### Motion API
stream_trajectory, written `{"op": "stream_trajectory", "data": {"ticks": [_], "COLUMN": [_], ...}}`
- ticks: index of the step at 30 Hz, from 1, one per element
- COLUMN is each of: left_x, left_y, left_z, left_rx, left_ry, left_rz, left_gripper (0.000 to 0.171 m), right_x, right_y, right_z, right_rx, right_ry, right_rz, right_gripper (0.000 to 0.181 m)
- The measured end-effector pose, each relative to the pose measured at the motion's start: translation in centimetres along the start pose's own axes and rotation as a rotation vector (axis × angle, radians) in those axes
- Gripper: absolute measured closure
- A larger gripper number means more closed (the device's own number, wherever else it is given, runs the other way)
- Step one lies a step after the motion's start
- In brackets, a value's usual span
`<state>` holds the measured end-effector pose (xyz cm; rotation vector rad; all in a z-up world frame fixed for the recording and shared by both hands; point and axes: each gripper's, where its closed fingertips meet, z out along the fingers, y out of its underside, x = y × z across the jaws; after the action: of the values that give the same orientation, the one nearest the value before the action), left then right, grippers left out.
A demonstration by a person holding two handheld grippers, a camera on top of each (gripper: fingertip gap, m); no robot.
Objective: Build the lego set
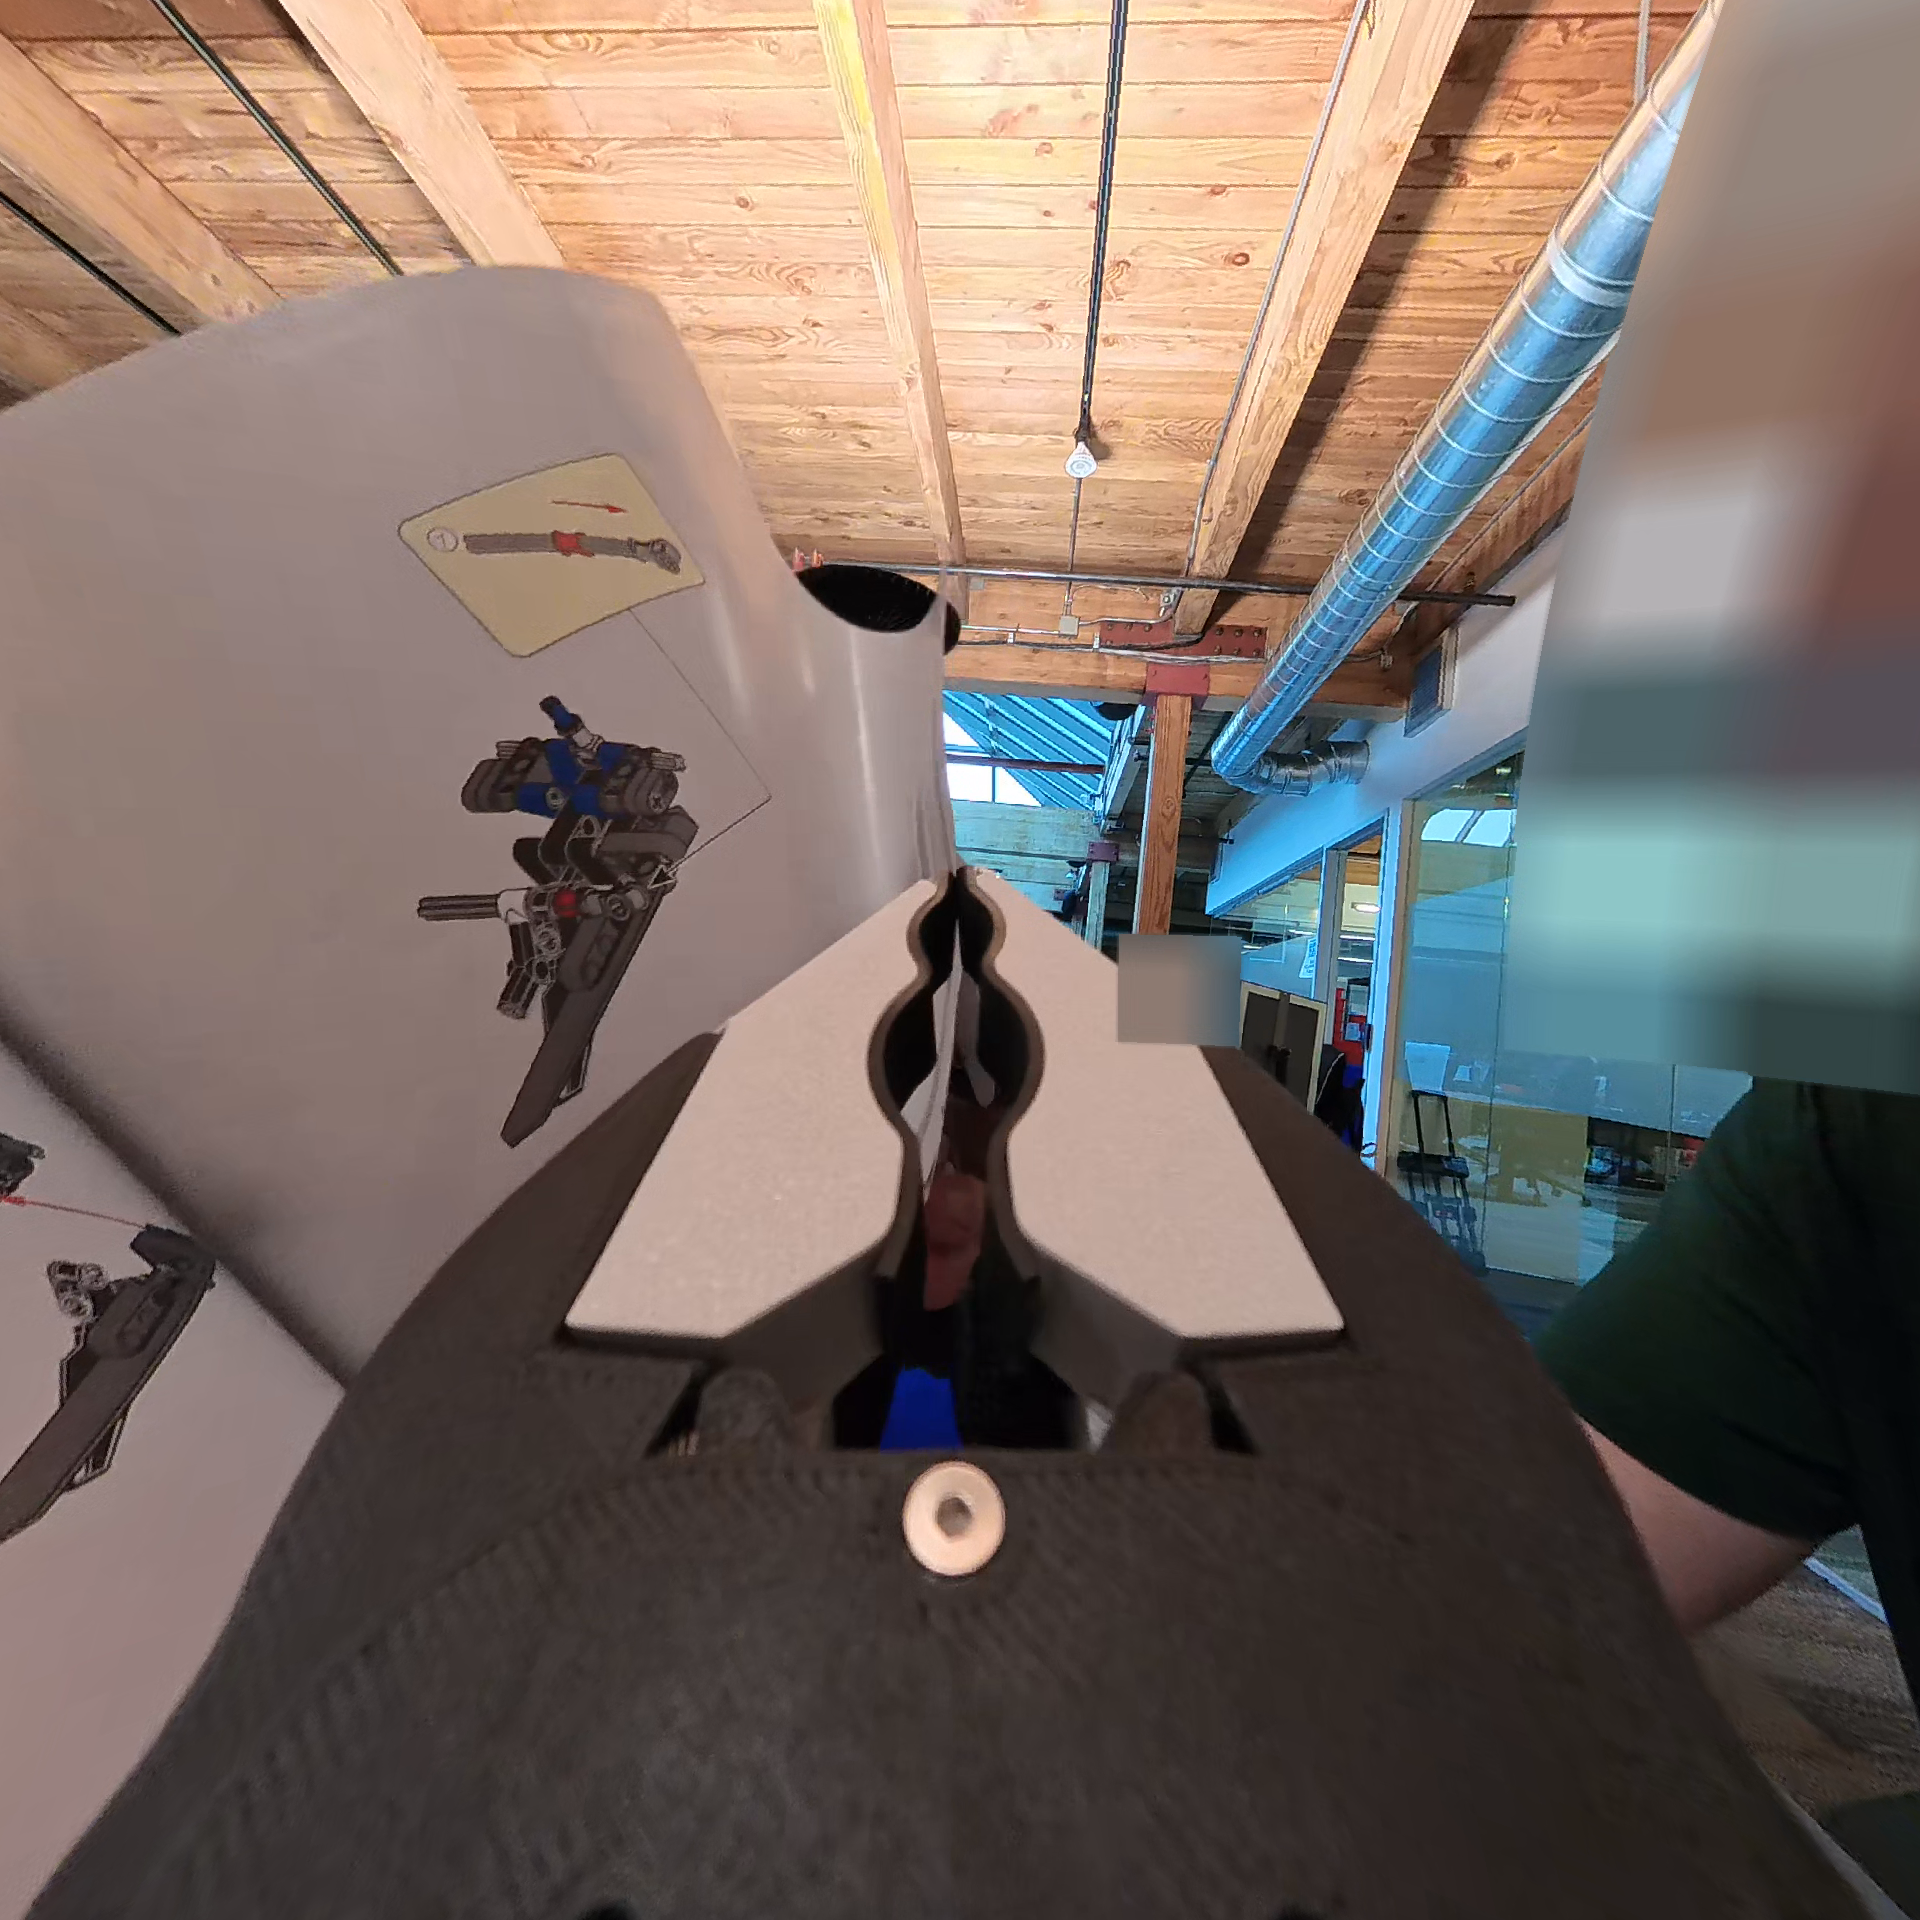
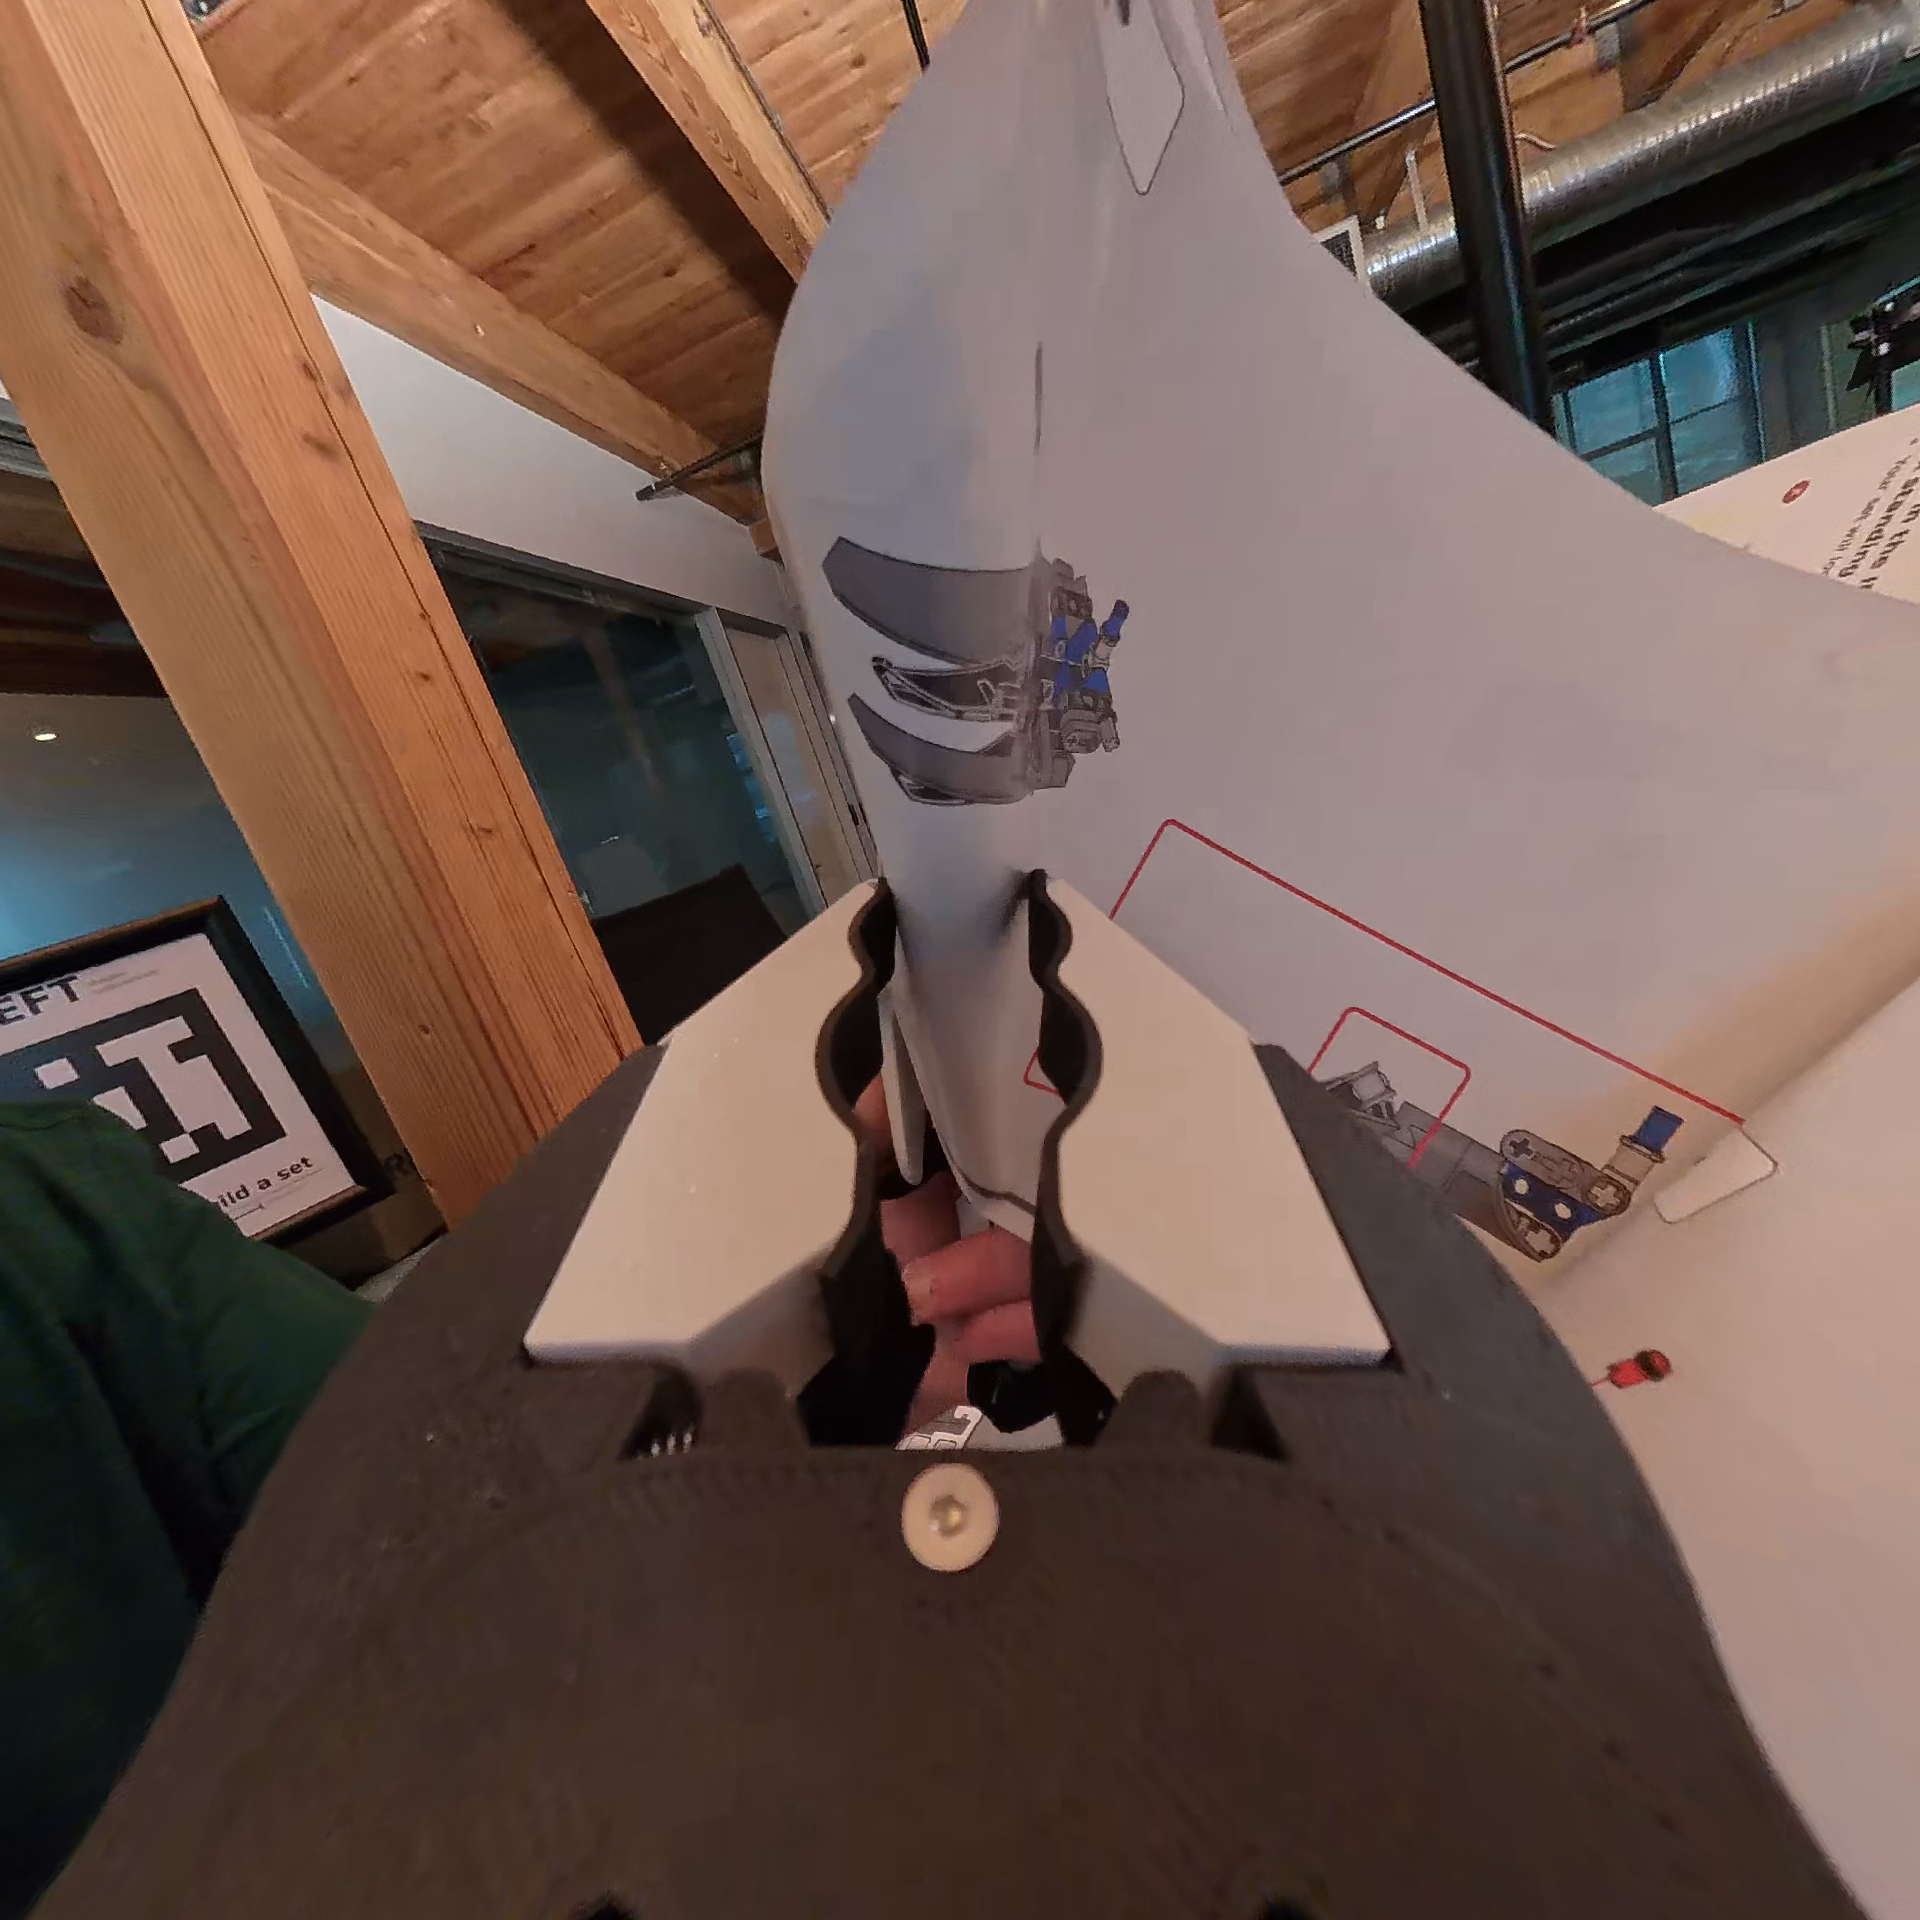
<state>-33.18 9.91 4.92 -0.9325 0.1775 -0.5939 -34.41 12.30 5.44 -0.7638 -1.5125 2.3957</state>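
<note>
Both grippers point up toward the ceiling and hold the lego instruction booklet [image 1: 312, 779] in the air. In the left wrist view its curved white pages with printed build drawings fill the left side. My left gripper [image 1: 961, 888] is shut, pinching a thin page edge between its tips. In the right wrist view the booklet [image 2: 1351, 623] rises up and spreads to the right. My right gripper [image 2: 961, 894] is closed on a curled fold of pages that fills a narrow gap between its jaws. No lego pieces are in view.
A person's green sleeve and forearm [image 1: 1766, 1351] are at the right, and a hand [image 2: 966, 1278] shows behind the right jaws. A wooden post [image 2: 260, 623] and a framed sign [image 2: 177, 1060] stand at the left. A metal duct [image 1: 1455, 468] runs under the wooden ceiling. My left and right fingertips are right by each other.
</note>
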Motion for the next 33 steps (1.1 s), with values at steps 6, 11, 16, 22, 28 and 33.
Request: {"op": "stream_trajectory", "data": {"ticks": [6,11,16,22,28,33], "left_x": [0.1,-0.2,-0.2,-0.3,-0.4,-0.6], "left_y": [0.1,0.3,0.2,0.1,0.0,0.0], "left_z": [0.2,0.3,0.4,0.3,0.1,-0.1], "left_rx": [0.01,0.009,0.018,0.027,0.036,0.039], "left_ry": [0.013,0.013,0.021,0.021,0.023,0.016], "left_rz": [-0.013,-0.02,-0.027,-0.033,-0.037,-0.039], "left_gripper": [0.171,0.171,0.171,0.171,0.171,0.171], "right_x": [0.0,0.4,0.4,0.5,0.5,0.8], "right_y": [-0.1,0.0,-0.2,-0.2,-0.2,-0.2], "right_z": [-0.5,-0.9,-1.1,-1.5,-1.6,-1.7], "right_rx": [0.012,0.01,0.023,0.042,0.053,0.062], "right_ry": [-0.024,-0.019,-0.045,-0.062,-0.081,-0.087], "right_rz": [0.022,0.017,0.046,0.055,0.075,0.092], "right_gripper": [0.159,0.168,0.165,0.169,0.172,0.178]}}
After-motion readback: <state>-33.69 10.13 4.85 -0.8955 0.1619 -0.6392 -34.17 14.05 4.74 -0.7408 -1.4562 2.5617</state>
